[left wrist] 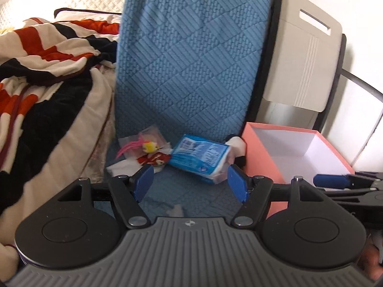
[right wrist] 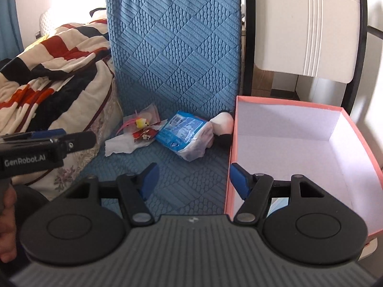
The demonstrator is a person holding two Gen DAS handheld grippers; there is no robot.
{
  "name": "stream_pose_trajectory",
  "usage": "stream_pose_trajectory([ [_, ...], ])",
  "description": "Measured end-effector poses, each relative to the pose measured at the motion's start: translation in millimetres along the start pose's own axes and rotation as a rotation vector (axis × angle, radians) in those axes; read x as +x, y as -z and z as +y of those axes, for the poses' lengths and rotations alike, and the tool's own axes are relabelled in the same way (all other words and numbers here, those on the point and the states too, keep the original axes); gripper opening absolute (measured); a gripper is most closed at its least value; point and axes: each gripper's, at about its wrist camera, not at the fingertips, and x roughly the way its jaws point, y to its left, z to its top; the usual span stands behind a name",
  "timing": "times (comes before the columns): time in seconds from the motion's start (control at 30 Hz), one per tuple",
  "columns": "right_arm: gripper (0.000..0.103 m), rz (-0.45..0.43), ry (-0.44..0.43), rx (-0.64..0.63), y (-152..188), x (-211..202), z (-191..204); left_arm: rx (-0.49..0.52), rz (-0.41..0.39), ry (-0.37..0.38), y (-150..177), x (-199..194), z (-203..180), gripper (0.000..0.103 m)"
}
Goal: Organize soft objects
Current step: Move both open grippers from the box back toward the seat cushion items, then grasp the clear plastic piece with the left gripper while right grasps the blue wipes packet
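With both grippers' fingers apart and empty, the tissue pack (left wrist: 200, 159) at twelve o'clock looks light and squashy; pinch its middle.

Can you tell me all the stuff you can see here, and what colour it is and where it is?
tissue pack: one, blue and white, lying on the blue cushion, left of the box
small toy: one, yellow and pink, in a clear wrapper left of the tissue pack
red packet: one, red and white, beside the toy
white paper: one crumpled piece, front left of the packet
soft white thing: one, white and black, between tissue pack and box; cannot tell what it is
box: one, pink outside, white inside, nothing in it
blanket: one, cream, black and red, heaped at left
blue cushion: one, upright behind everything
left gripper: open, holding nothing
right gripper: open, holding nothing
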Motion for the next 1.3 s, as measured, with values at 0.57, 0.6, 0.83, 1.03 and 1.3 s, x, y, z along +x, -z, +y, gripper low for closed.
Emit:
stream_pose_trajectory([
  [0.57,0.067,0.028,0.056,-0.042,12,14,0,0.004,0.048,-0.018,36,32,9,0.077],
  [0.6,0.067,0.024,0.065,-0.046,11,15,-1,0.004,0.047,-0.01,37,35,8,0.077],
  [0.83,0.067,0.02,0.037,-0.05,0,34,-8,0.018,0.059,-0.024,43,60,1,0.077],
  [1.03,0.067,0.032,-0.01,-0.017,-6,59,-17,-0.038,0.096,-0.02,46,85,4,0.077],
  [1.3,0.067,0.021,-0.075,0.028,-13,78,-27,-0.08,0.14,-0.035,50,122,3,0.077],
])
